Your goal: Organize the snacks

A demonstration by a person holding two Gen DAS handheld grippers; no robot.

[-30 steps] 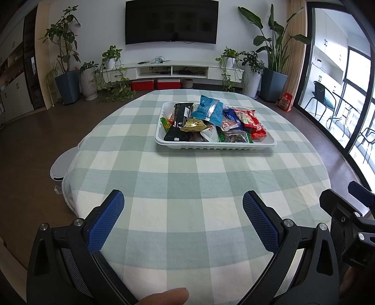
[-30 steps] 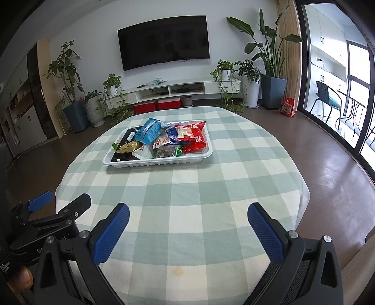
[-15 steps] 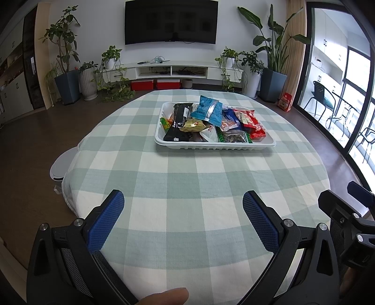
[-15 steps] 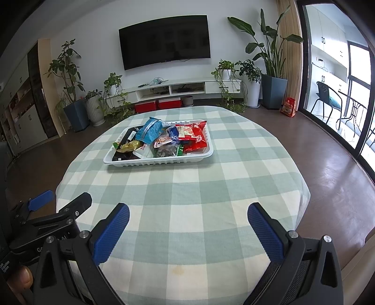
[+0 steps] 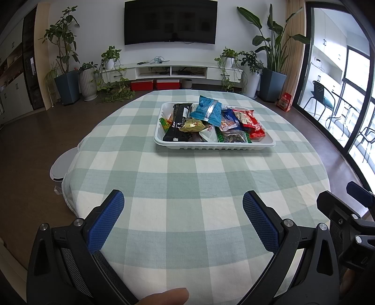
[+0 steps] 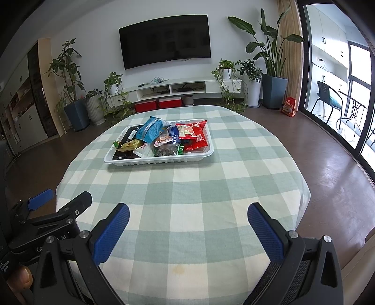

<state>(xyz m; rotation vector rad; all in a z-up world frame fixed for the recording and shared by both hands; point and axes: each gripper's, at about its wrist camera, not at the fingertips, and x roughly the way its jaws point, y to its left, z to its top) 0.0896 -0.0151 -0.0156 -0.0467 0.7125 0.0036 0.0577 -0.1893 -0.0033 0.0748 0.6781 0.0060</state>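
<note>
A white tray (image 5: 211,146) (image 6: 164,160) sits on the far half of the round table, piled with several snack packets. Among them are a blue bag (image 5: 207,110) (image 6: 150,130), a long black bar (image 5: 178,126), a gold packet (image 5: 192,125) (image 6: 130,145) and a red bag (image 5: 252,123) (image 6: 195,137). My left gripper (image 5: 184,203) hovers open over the table's near edge, far short of the tray. Beside it, my right gripper (image 6: 188,214) is open too, with nothing between its blue pads (image 6: 264,232).
A green-and-white checked cloth (image 5: 187,187) covers the table (image 6: 187,187). A white stool (image 5: 62,167) stands at the table's left. Potted plants (image 5: 66,68), a TV (image 5: 170,22) and a low media shelf (image 5: 173,70) line the back wall. Glass doors (image 5: 351,93) are on the right.
Both grippers have drifted very slightly; the view has hardly shifted. The tray and snacks have not moved.
</note>
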